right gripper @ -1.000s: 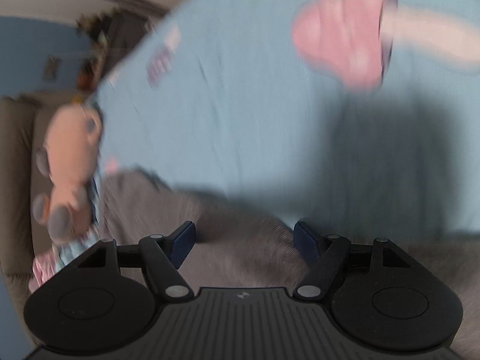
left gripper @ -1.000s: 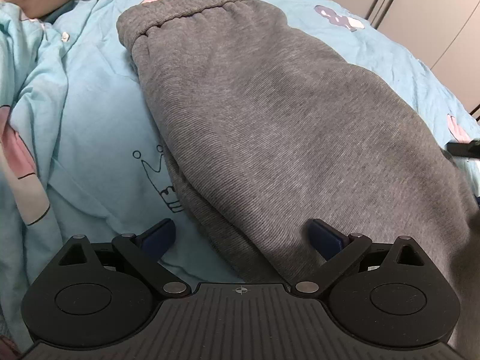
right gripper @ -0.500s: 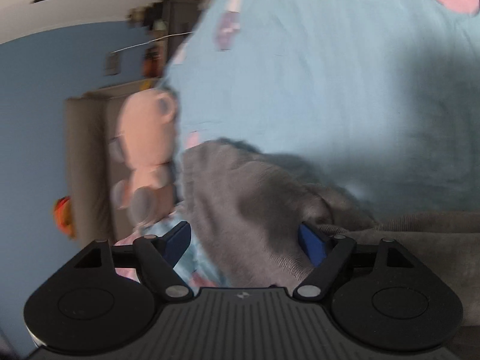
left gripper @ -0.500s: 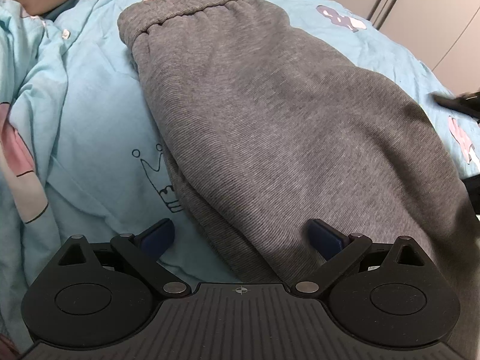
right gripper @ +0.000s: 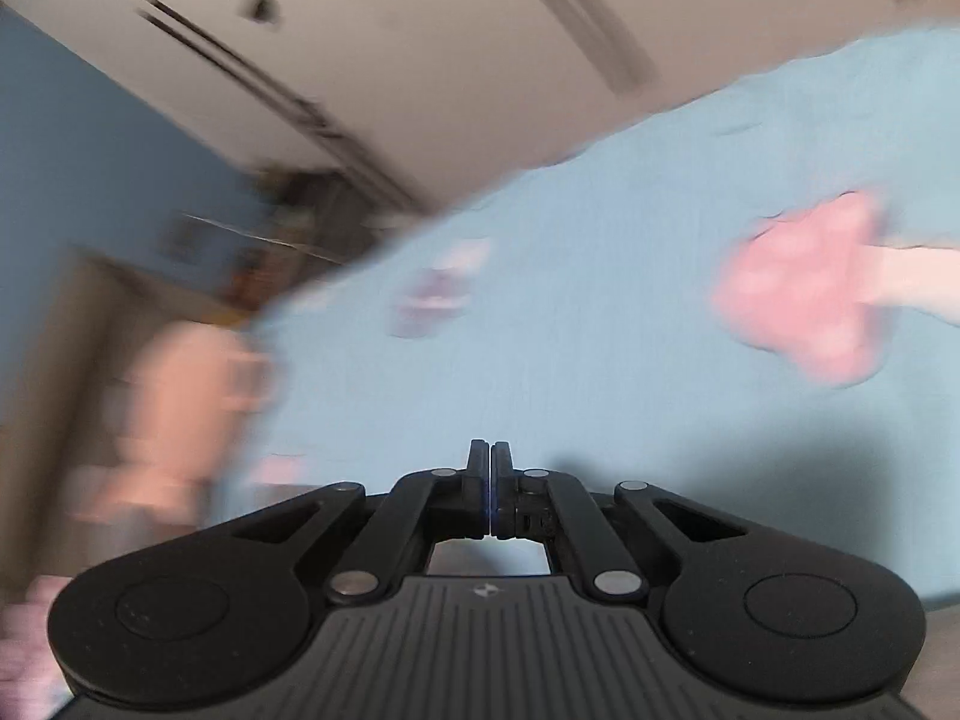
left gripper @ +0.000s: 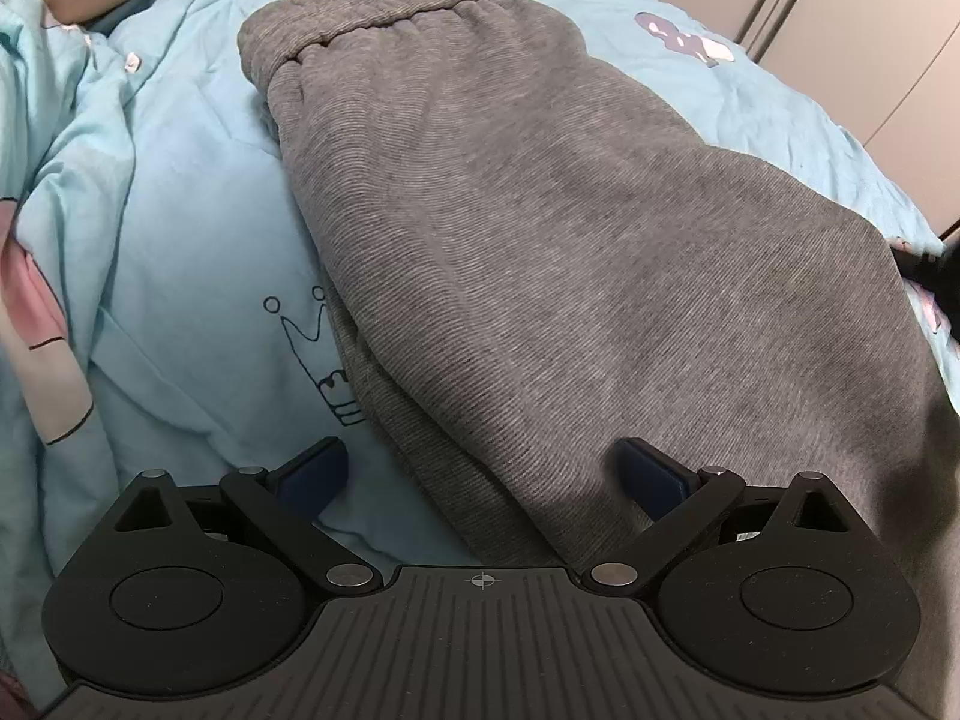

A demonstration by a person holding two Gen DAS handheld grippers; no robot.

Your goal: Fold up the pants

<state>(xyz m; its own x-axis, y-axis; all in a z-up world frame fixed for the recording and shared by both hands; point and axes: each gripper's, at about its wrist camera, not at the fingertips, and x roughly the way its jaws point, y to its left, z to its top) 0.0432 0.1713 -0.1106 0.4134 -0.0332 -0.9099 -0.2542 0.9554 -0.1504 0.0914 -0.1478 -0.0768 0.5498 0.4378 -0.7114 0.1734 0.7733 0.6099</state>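
Two grippers: left gripper (left gripper: 483,471) spread over gray pants (left gripper: 540,228) on blue bedsheet (left gripper: 180,252); right gripper (right gripper: 491,468) pressed together, nothing visibly between.

grey sweatpants (left gripper: 540,240) lie folded lengthwise on a bed with a light blue printed sheet (left gripper: 180,252), elastic waistband (left gripper: 384,6) at the far end. left gripper (left gripper: 483,474) hangs above the near edge of the fabric, jaws wide apart, gripping nothing.
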